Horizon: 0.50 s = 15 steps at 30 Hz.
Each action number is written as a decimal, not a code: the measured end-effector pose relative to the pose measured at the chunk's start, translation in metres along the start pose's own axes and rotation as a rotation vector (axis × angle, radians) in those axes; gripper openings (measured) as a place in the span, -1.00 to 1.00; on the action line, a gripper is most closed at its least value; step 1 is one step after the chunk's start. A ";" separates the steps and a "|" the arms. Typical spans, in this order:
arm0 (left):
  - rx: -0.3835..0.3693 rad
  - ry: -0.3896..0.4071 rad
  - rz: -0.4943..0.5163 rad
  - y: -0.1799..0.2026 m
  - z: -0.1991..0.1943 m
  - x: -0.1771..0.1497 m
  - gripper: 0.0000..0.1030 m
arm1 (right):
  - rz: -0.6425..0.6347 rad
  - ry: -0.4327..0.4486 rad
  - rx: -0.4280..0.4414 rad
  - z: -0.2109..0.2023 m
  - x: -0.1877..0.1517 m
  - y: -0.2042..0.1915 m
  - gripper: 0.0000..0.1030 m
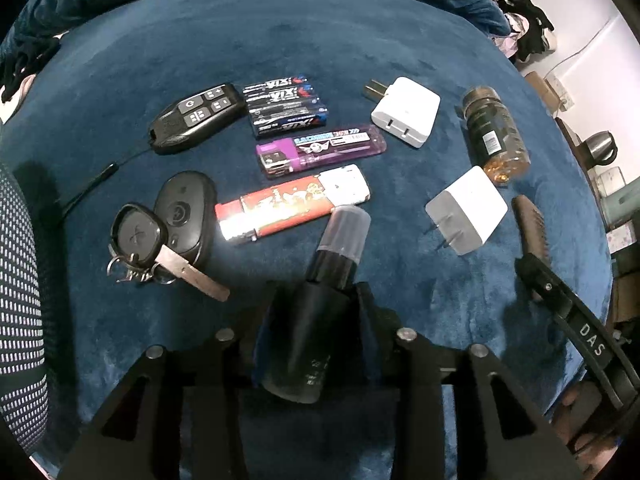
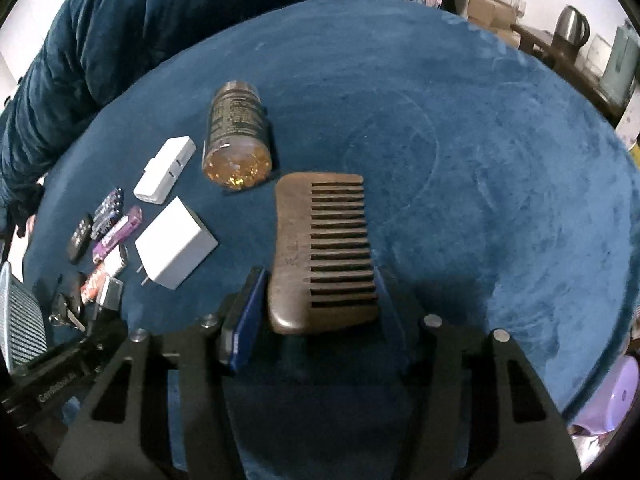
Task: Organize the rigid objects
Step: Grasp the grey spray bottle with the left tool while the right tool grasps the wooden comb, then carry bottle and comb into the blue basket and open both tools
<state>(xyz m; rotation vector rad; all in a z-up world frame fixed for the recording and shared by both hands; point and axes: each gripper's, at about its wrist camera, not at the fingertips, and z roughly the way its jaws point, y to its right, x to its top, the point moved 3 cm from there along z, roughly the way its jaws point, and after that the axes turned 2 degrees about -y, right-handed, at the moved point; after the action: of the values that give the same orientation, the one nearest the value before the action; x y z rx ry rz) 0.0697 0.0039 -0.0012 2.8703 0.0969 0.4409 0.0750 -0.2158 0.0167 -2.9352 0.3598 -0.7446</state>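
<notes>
My left gripper (image 1: 316, 292) is shut on a black spray bottle (image 1: 316, 312) with a clear cap, held above the blue cloth near a red lighter (image 1: 288, 206). My right gripper (image 2: 320, 284) is shut on a brown wooden comb (image 2: 320, 252), which also shows in the left wrist view (image 1: 530, 224). Laid out on the cloth are a purple lighter (image 1: 320, 150), batteries (image 1: 286, 104), a black remote (image 1: 196, 118), car keys (image 1: 168, 228), two white chargers (image 1: 406, 112) (image 1: 466, 210) and an amber pill bottle (image 1: 494, 132).
The round table's blue cloth (image 2: 480, 160) spreads to the right of the comb. A kettle (image 2: 574, 26) and boxes stand beyond the far right edge. A dotted chair back (image 1: 20, 300) is at the left edge. A dark blue blanket (image 2: 120, 40) lies behind.
</notes>
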 end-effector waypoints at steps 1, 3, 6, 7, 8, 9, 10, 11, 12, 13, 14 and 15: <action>-0.010 -0.003 0.000 0.001 0.001 0.002 0.02 | 0.005 -0.003 -0.002 0.002 0.002 0.000 0.15; -0.024 -0.008 0.003 0.006 0.004 0.006 0.19 | 0.005 -0.002 0.000 0.007 0.006 -0.002 0.28; 0.018 0.000 0.050 0.014 0.008 0.007 0.18 | -0.038 -0.014 -0.056 0.016 0.007 -0.010 0.25; 0.025 0.006 0.059 0.015 0.008 0.007 0.15 | -0.058 -0.008 -0.073 0.014 0.008 -0.012 0.17; 0.028 0.013 0.063 0.016 0.007 0.006 -0.05 | -0.075 0.002 -0.084 0.012 0.007 -0.016 0.04; 0.030 0.024 0.062 0.015 0.005 0.006 -0.28 | -0.081 0.013 -0.081 0.009 0.006 -0.016 0.04; 0.025 0.033 0.052 0.013 0.003 0.006 -0.42 | -0.071 0.019 -0.058 0.006 0.005 -0.016 0.04; 0.008 0.037 0.034 0.010 0.000 0.005 -0.43 | -0.059 0.027 -0.029 0.001 0.004 -0.015 0.04; -0.002 0.039 0.022 0.008 -0.002 0.005 -0.43 | -0.048 0.037 0.006 -0.004 0.003 -0.013 0.04; -0.005 0.042 0.014 0.006 -0.004 0.004 -0.43 | -0.044 0.048 0.039 -0.009 0.002 -0.014 0.04; -0.002 0.044 0.013 0.005 -0.006 0.002 -0.43 | -0.049 0.066 0.070 -0.016 0.001 -0.015 0.04; 0.004 0.050 0.013 0.004 -0.009 0.000 -0.43 | -0.059 0.081 0.085 -0.021 0.001 -0.017 0.04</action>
<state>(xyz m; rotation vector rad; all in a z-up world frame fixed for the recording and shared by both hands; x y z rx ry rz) 0.0674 0.0015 0.0080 2.8664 0.0880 0.5158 0.0691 -0.2000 0.0384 -2.8537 0.2421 -0.8667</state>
